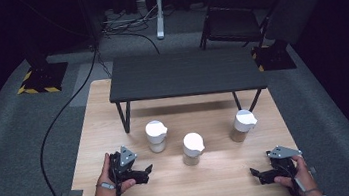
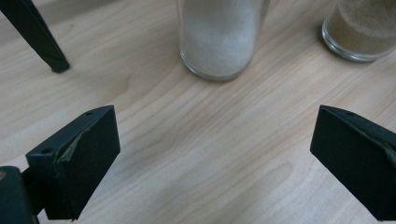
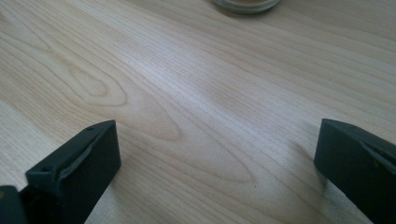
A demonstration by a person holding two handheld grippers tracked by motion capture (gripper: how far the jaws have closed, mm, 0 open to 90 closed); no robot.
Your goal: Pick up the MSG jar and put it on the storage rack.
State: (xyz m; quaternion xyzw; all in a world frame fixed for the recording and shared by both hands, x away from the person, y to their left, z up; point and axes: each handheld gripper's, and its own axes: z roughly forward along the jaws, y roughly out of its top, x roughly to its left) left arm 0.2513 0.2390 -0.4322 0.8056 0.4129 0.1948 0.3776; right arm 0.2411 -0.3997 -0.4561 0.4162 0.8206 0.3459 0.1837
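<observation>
Three glass jars with white lids stand on the wooden table [image 1: 114, 116]. The left jar [image 1: 156, 136] holds white grains and appears ahead of my left gripper in its own view [image 2: 218, 39]. The middle jar [image 1: 192, 149] holds tan powder, its base at the top right of the left gripper view [image 2: 360, 30]. The right jar [image 1: 242, 125] also holds tan powder, and a jar base [image 3: 246, 4] shows at the top of the right gripper view. My left gripper [image 1: 146, 172] [image 2: 212, 161] is open near the front left, empty. My right gripper [image 1: 256, 174] [image 3: 217, 163] is open at the front right, empty.
A low black shelf [image 1: 184, 74] on thin legs stands across the back of the table; one leg [image 2: 35, 35] shows in the left gripper view. A black chair [image 1: 235, 17] and cables [image 1: 63, 111] lie on the grey floor beyond.
</observation>
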